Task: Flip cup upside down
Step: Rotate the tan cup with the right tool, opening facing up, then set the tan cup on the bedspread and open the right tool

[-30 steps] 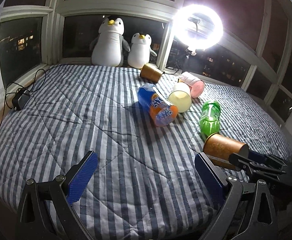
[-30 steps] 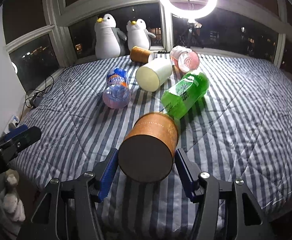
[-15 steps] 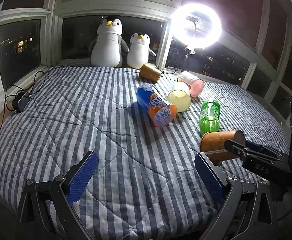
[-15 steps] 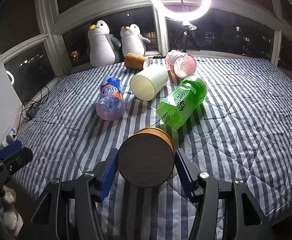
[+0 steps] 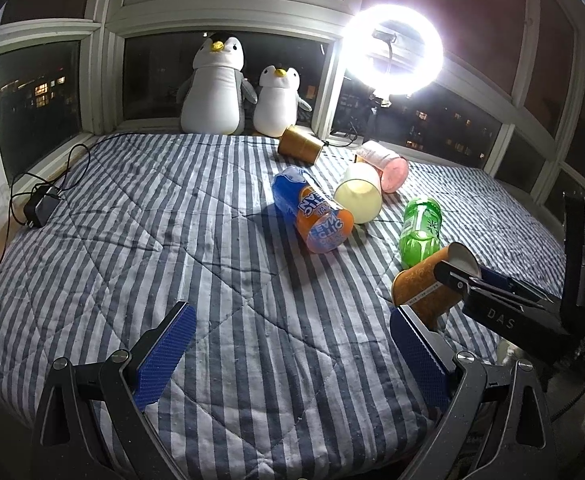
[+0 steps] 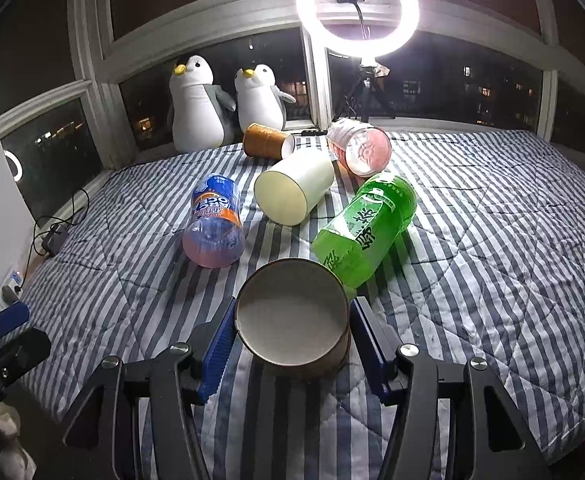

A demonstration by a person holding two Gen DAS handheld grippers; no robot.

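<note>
Here the right gripper [image 6: 292, 340] is clamped on the brown paper cup [image 6: 292, 320], its two blue pads pressing the cup's sides. In the right wrist view the cup's recessed underside faces the camera; in the left wrist view the same cup [image 5: 428, 280] is tilted, base end raised toward the right and rim end low, near the striped quilt [image 5: 172, 220]; whether the rim touches the fabric cannot be told. The left gripper [image 5: 292, 352] hovers above the quilt with its blue fingers [image 5: 164, 354] spread wide apart and nothing between them.

Beyond the held cup lie, on their sides: a green bottle [image 6: 366, 228] just behind it, a blue-and-orange bottle [image 6: 214, 220] to the left, a cream cup [image 6: 292, 190] between them, a pink bottle [image 6: 358, 146], and a second brown cup [image 6: 268, 141] nearest the window. Two plush penguins [image 6: 194, 104] stand on the sill. A lit ring light [image 6: 357, 4] shines at upper right. A charger and cable [image 5: 40, 208] rest at the quilt's left edge.
</note>
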